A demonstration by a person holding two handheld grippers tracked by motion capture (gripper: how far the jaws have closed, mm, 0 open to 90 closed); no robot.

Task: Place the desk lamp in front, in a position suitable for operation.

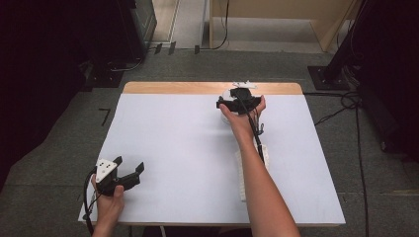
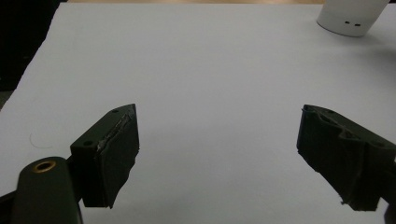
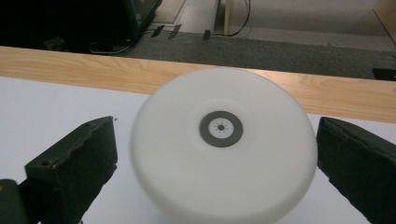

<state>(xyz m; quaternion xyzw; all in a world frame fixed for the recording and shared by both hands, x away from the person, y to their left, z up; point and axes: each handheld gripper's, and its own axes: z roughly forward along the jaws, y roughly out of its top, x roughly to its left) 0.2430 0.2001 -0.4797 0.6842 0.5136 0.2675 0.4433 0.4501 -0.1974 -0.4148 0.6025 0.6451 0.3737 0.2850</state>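
Observation:
A white round puck-shaped device (image 3: pixel 219 154) with a small grey ring on top stands near the table's far edge, a little right of centre. My right gripper (image 3: pixel 217 123) is open, with one black jaw on each side of the device; a narrow gap shows at the left jaw. From above, the right gripper (image 1: pixel 238 98) and hand cover most of the device (image 1: pixel 223 118). My left gripper (image 1: pixel 130 164) rests at the near left corner, jaws spread wide. Nothing lies between the left gripper's (image 2: pixel 219 109) jaws, and the device's base (image 2: pixel 350 21) shows far off at top right.
The table (image 1: pixel 168 133) has a white top with a wooden strip (image 1: pixel 173 88) along its far edge. A long white strip-shaped object (image 1: pixel 242 182) lies under my right forearm. Cables and dark stands sit on the floor around the table.

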